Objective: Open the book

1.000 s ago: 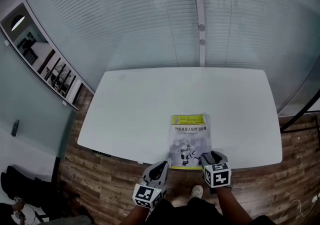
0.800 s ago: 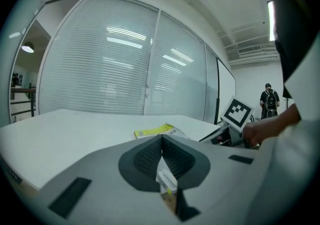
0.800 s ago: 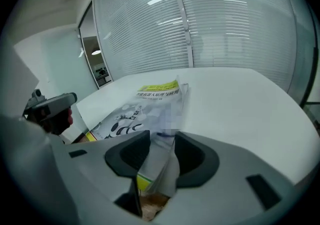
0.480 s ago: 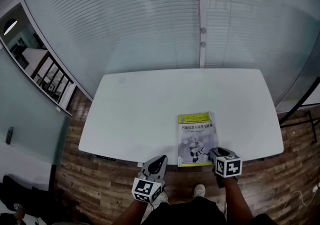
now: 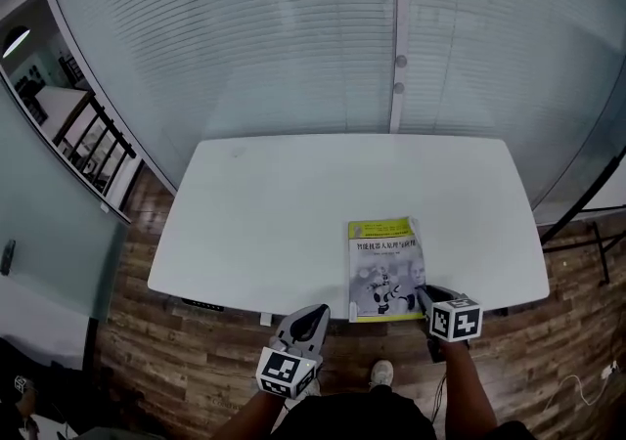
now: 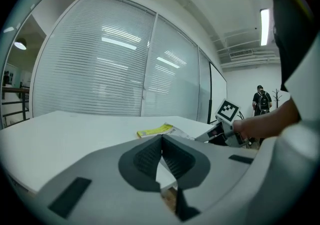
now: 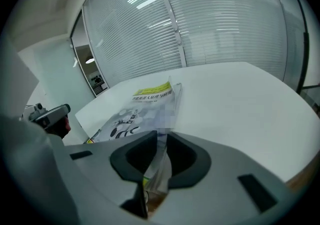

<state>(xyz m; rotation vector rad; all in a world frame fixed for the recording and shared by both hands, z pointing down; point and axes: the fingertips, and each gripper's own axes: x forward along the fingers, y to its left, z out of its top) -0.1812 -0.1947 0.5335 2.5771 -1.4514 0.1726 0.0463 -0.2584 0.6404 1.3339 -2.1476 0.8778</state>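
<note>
The book, with a grey cover and a yellow band at its far end, lies shut on the white table near the front edge. My right gripper is at its near right corner. In the right gripper view the cover's edge runs between the pads. The jaws have just been closing and now pinch that edge, at my right gripper. My left gripper hangs off the table's front edge, left of the book. It is shut with nothing in it, and its pads meet at the tip.
A glass wall with blinds runs behind the table. Wooden floor lies below the front edge. A black post stands at the right. A person stands far off in the left gripper view.
The right gripper has settled at the book's near right corner. The left gripper stays off the front edge. The head view has shifted a little.
</note>
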